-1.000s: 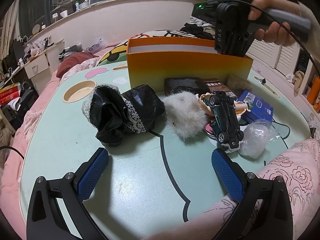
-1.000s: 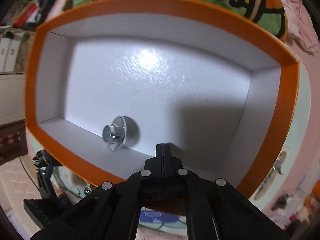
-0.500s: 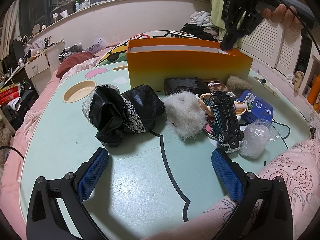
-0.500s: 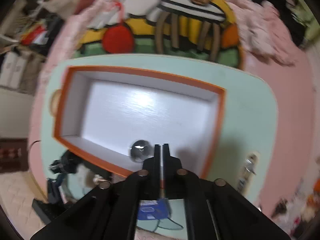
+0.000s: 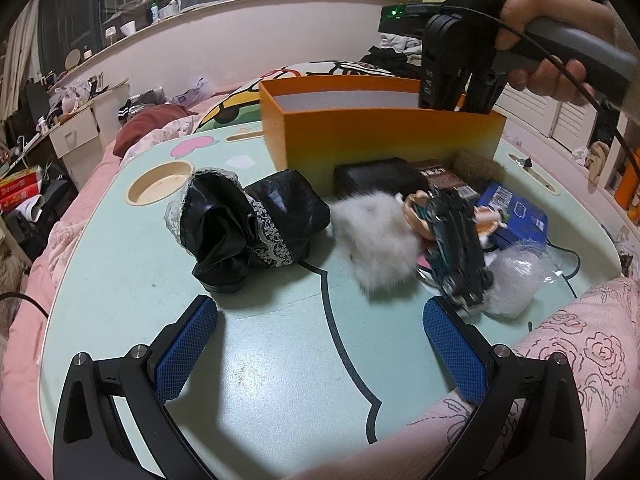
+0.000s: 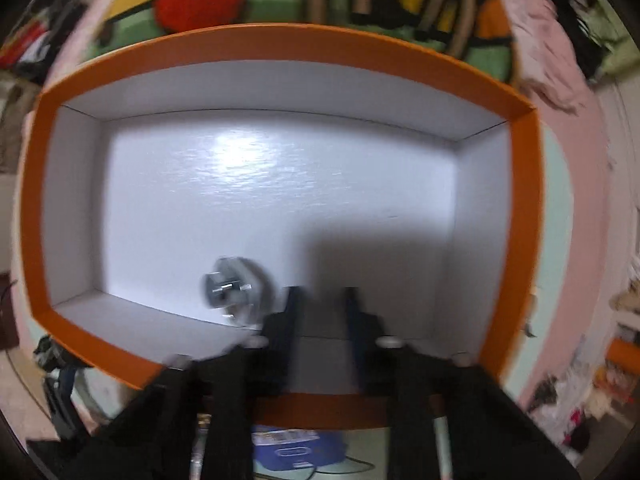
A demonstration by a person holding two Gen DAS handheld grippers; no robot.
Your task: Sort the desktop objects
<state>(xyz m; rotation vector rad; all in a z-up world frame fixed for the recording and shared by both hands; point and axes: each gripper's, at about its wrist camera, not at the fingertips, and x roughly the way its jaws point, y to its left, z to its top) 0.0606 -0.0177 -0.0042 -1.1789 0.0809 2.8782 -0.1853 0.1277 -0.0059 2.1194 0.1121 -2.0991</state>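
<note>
An orange box (image 5: pixel 384 136) with a white inside (image 6: pixel 280 184) stands at the back of the mint table. A small silver metal piece (image 6: pixel 230 284) lies in it near the front wall. My right gripper (image 6: pixel 320 300) is open and empty, its fingers dipped into the box's right part; it also shows in the left wrist view (image 5: pixel 460 80). My left gripper (image 5: pixel 320 344) is open and empty, low over the table's front. Ahead of it lie a black lace cloth (image 5: pixel 248 228), a white fur puff (image 5: pixel 376 240) and a dark toy car (image 5: pixel 456 248).
A blue box (image 5: pixel 516 216), a clear plastic wrap (image 5: pixel 516 276), a black pouch (image 5: pixel 380 176), a brown fur ball (image 5: pixel 476 164) and a small doll figure sit around the car. A round cup recess (image 5: pixel 160 186) is at the table's left. A pink blanket (image 5: pixel 580 360) covers the front right edge.
My right gripper was raised high above the box, shut; it has come back down into the box and opened. The left gripper and the table objects have not moved.
</note>
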